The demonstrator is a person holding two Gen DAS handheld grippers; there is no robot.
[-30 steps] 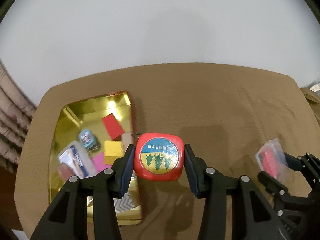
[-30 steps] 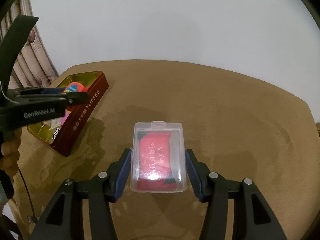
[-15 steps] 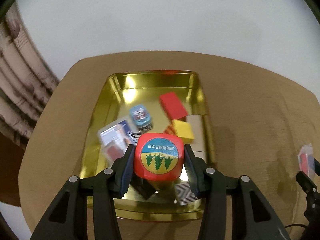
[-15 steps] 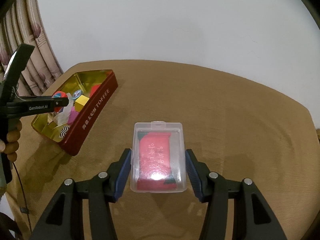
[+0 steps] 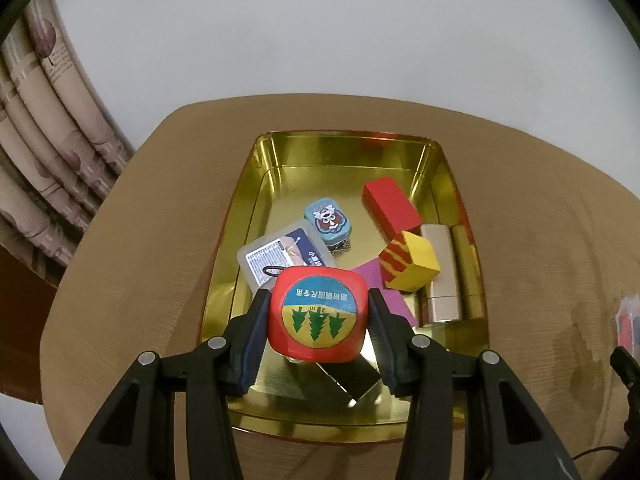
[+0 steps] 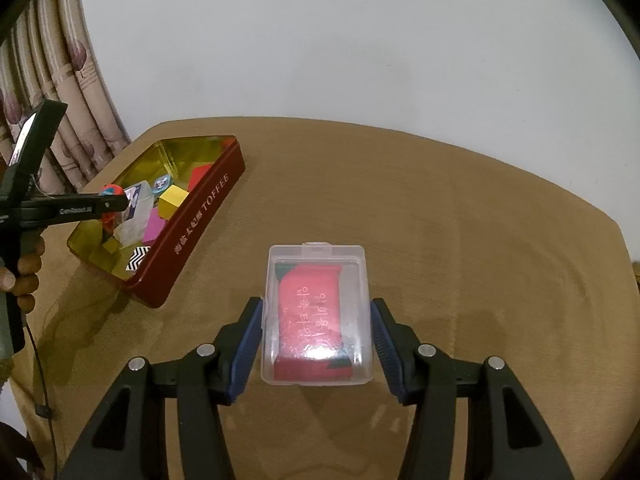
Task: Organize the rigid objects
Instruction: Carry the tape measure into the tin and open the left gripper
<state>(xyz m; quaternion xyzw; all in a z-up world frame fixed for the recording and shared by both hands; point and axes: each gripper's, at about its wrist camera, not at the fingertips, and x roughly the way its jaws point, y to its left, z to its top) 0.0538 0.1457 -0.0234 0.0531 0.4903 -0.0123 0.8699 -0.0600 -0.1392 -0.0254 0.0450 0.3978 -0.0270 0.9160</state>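
My left gripper, clamping the red tape measure, has swung over the toffee tin; release comes next. My right gripper keeps gripping the clear card case.

Brown-clothed table, red TOFFEE tin resting near its left edge

Plain white wall fills upper frame. Patterned beige curtain hangs in folds at left edge, purple motifs on it. Table with tan cloth, rounded corners, lower half. Soft even light, faint shadows on cloth.
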